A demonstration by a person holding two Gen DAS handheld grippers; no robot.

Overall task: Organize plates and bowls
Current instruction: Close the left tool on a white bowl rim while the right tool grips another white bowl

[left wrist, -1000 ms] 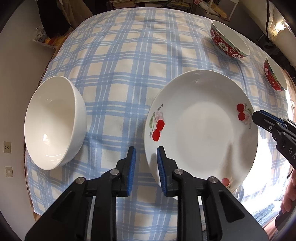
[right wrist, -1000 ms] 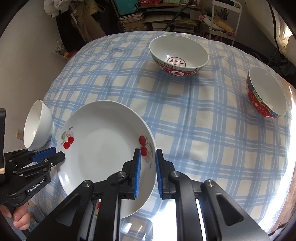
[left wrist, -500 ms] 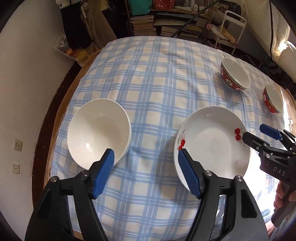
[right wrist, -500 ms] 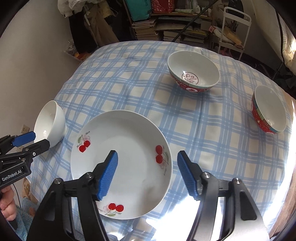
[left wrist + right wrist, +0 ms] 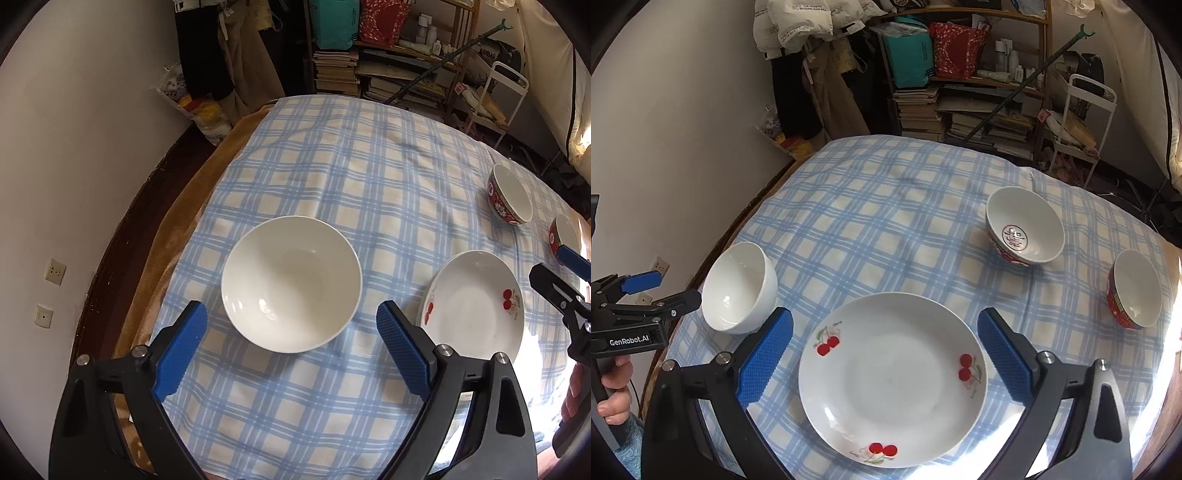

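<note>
where cloth sags, white bowl (image 5: 291, 282), perhaps tilted, shelves (image 5: 380, 62) behind

Black tongs (image 5: 885, 354) with ribbed blue pads (image 5: 764, 356), silver screws.

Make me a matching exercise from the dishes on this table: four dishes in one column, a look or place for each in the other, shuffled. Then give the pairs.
Dishes
1. plate
2. white bowl
3. large red bowl
4. small red bowl

Descriptions
A. plain, no pattern, left of the plate
B. at the table's right edge
C. red emblem in its bottom
D. cherry prints on the rim

Pairs: 1-D, 2-A, 3-C, 4-B
</note>
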